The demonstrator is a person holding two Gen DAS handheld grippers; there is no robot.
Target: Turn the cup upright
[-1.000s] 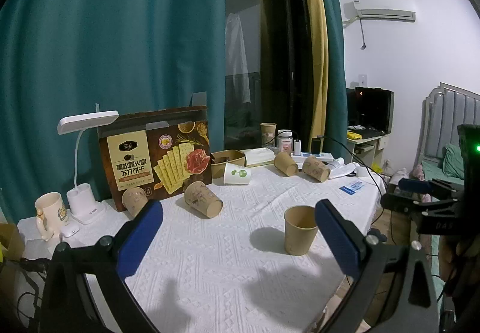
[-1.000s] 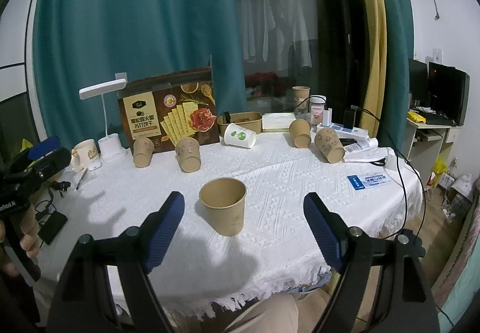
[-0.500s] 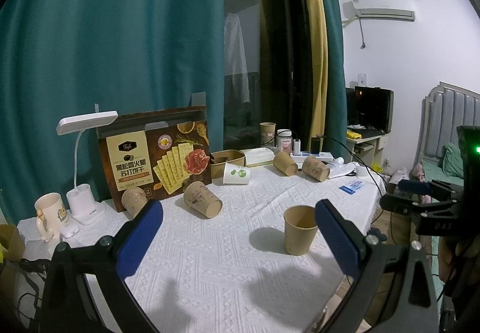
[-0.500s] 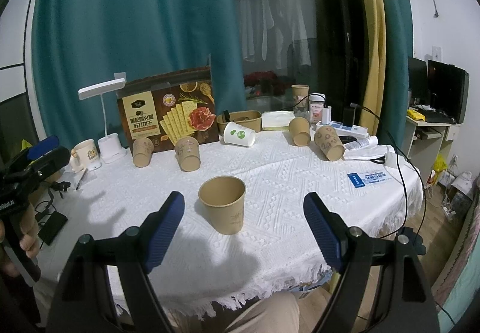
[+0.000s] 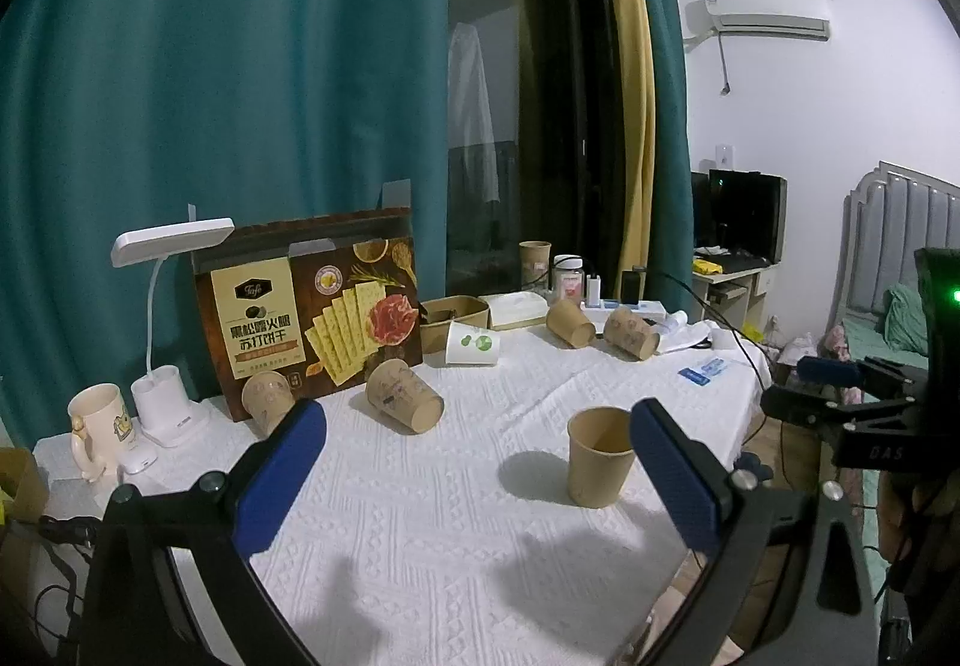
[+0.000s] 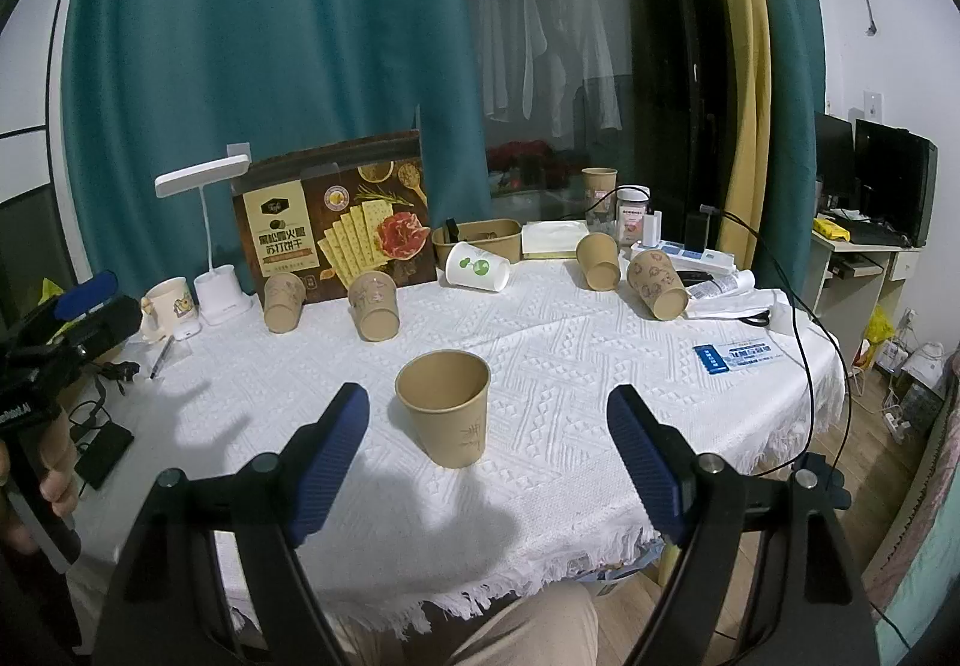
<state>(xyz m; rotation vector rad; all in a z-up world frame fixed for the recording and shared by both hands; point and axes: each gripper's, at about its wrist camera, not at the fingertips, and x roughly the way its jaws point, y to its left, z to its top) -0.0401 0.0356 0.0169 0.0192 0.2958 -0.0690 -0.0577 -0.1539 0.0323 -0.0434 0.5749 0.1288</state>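
Note:
A brown paper cup point(image 6: 445, 414) stands upright, mouth up, on the white tablecloth point(image 6: 570, 342); it also shows in the left wrist view point(image 5: 599, 455). My right gripper point(image 6: 487, 456) is open and empty, just in front of this cup, with the cup seen between its blue pads. My left gripper point(image 5: 477, 471) is open and empty, held back from the table, with the cup near its right pad. Several other brown cups lie on their sides farther back, such as one point(image 6: 375, 305) near the cracker box.
A cracker box point(image 6: 336, 237), a white desk lamp point(image 6: 207, 240) and a cream mug point(image 6: 165, 303) stand at the back left. A white cup point(image 6: 477, 267) lies on its side by a brown tray point(image 6: 477, 240). Cables, a power strip point(image 6: 684, 255) and a blue card point(image 6: 735, 357) lie right.
Nothing has visibly changed; both grippers stay open and nearly still, and the cup stands in the same place.

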